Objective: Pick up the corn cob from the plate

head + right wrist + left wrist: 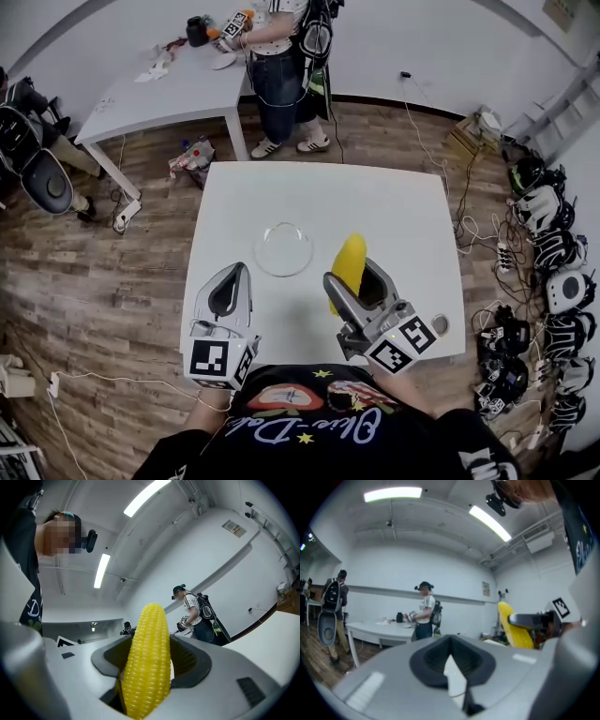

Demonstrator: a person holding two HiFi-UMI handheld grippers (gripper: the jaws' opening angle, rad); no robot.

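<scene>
Now bumpy yellow corn cob (147, 677) clamped in right gripper (152, 640); left gripper (450, 640) closed, empty; clear round plate (283, 249).

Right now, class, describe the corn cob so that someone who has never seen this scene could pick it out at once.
Find the white table in the middle of the wooden floor. Above its near edge, the right tool grips a corn cob, held off the glass plate. It is the only bright yellow, kernel-studded thing there; the left tool holds nothing.
</scene>
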